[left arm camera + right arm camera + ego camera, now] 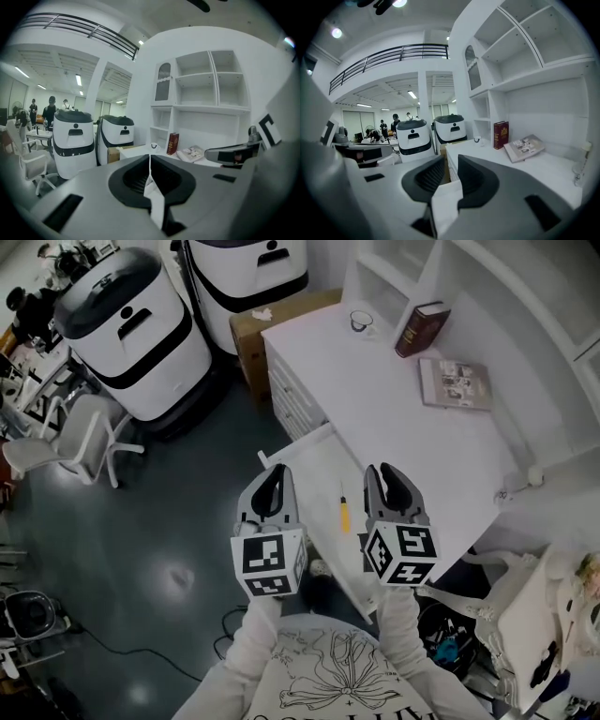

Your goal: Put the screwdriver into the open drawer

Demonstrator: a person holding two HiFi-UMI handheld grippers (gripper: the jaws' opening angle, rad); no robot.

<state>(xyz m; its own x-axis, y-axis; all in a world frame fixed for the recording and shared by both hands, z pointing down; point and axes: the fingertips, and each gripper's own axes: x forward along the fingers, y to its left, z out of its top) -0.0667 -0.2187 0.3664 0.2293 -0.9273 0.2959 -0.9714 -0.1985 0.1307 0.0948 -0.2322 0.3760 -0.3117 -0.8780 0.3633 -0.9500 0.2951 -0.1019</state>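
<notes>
1. Yellow in the handle and thin in the shaft, the screwdriver (344, 512) lies inside the open drawer (300, 442). Its shaft points away from me, and neither gripper touches it.
2. That drawer is pulled out from the front of the white table (394, 418). In the head view I see the screwdriver between my two grippers.
3. My left gripper (273, 474) has its fingers (133, 176) pressed together. Only a hairline slit shows between them, and they hold nothing.
4. My right gripper (389, 474) has its fingers (476, 180) a narrow gap apart, and that gap is empty.
5. I hold both grippers side by side over the drawer. They point toward the table and the white shelves behind it, with the marker cubes nearest me.
6. At the far end of the table a dark red book (422, 329) stands upright. A magazine (455, 382) lies flat just beside it, and a cup (361, 322) sits near the far corner.
7. Left of the table a cardboard box (253, 329) stands against its end. Beyond it are two white-and-black machines (131, 329), and a white chair (80, 442) stands on the dark floor.
</notes>
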